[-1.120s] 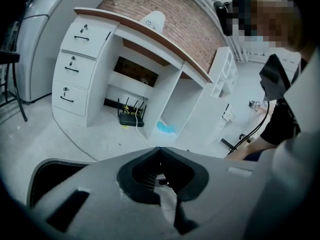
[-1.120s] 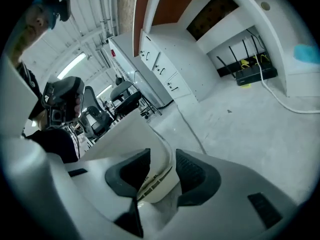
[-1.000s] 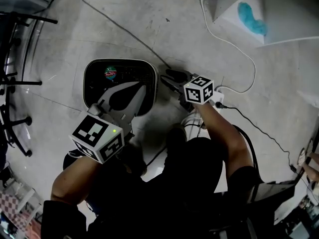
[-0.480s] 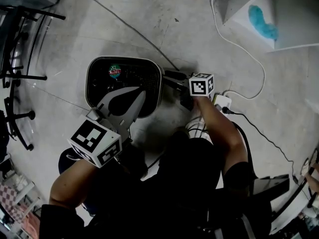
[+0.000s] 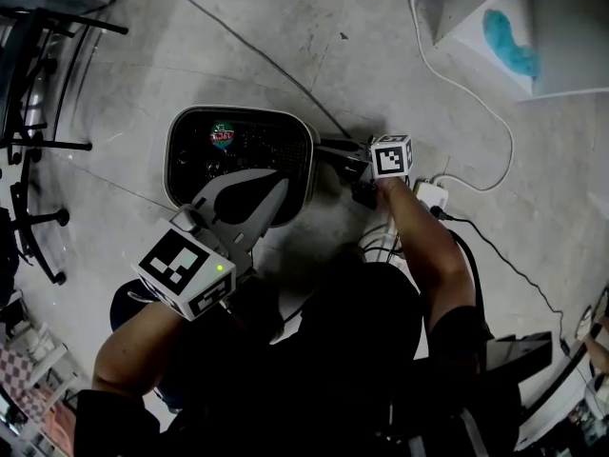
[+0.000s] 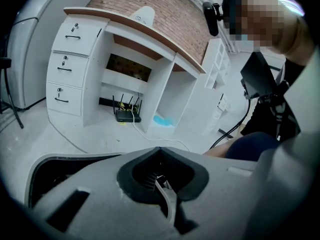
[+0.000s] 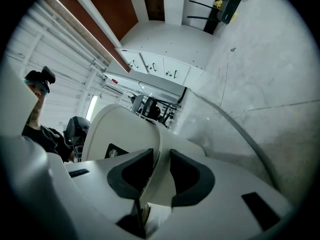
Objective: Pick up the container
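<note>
right gripper (image 7: 161, 159) closing on container (image 7: 125, 129) rim, concrete floor (image 7: 270, 74).

**What the things here look made of**

At 10 o'clock in my head view, the container (image 5: 307, 160) has a smooth cream plastic rim with a soft shine, and it is dark inside. The floor (image 5: 285, 27) is grey concrete, dull and a bit rough, with little marks. My left gripper (image 5: 274, 185) is pale grey plastic, not shiny, with black rubbery pads (image 6: 132, 176). The cord (image 5: 476, 93) at 2 o'clock is smooth and white. The blue thing (image 5: 509, 44) at 1 o'clock looks soft and fluffy.
</note>
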Action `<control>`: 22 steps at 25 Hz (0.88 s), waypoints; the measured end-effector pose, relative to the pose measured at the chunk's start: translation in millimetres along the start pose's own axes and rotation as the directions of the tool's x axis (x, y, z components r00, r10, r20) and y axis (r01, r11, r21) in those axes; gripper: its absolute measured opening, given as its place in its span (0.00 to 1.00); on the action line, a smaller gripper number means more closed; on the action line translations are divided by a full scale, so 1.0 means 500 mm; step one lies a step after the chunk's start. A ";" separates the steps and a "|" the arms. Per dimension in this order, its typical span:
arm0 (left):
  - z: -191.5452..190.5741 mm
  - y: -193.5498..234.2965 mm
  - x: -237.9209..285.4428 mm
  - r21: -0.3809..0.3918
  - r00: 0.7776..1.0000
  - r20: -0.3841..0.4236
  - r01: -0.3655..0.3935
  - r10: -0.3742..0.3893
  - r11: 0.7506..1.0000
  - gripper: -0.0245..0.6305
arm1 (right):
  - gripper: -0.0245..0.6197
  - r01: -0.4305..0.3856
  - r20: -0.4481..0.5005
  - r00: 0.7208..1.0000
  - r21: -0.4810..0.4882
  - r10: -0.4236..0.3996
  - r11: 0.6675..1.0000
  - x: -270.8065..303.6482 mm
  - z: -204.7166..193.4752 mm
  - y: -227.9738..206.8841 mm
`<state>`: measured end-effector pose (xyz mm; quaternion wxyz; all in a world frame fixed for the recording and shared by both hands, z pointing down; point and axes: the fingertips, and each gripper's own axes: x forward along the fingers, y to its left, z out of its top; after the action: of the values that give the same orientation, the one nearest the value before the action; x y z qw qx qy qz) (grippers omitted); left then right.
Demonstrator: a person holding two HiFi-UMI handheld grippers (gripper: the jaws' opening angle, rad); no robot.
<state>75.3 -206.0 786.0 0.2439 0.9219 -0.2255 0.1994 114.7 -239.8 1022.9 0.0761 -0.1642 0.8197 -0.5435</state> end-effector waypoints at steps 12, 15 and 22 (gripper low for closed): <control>0.022 -0.032 0.034 0.018 0.997 0.030 0.069 -0.069 0.997 0.05 | 0.20 -0.076 0.056 0.995 -0.042 0.078 0.996 -0.077 0.048 0.119; 0.023 -0.037 0.037 0.012 0.997 0.026 0.074 -0.074 0.997 0.05 | 0.20 -0.123 0.062 0.990 -0.047 0.126 0.991 -0.097 0.072 0.174; 0.028 -0.025 0.034 0.034 0.998 0.048 0.038 -0.039 0.999 0.05 | 0.21 -0.106 0.013 0.994 -0.068 0.107 0.992 -0.106 0.082 0.225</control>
<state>98.8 -209.2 778.6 0.2271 0.9345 -0.2102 0.1760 155.9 -216.5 900.8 0.1061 -0.1270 0.8446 -0.5092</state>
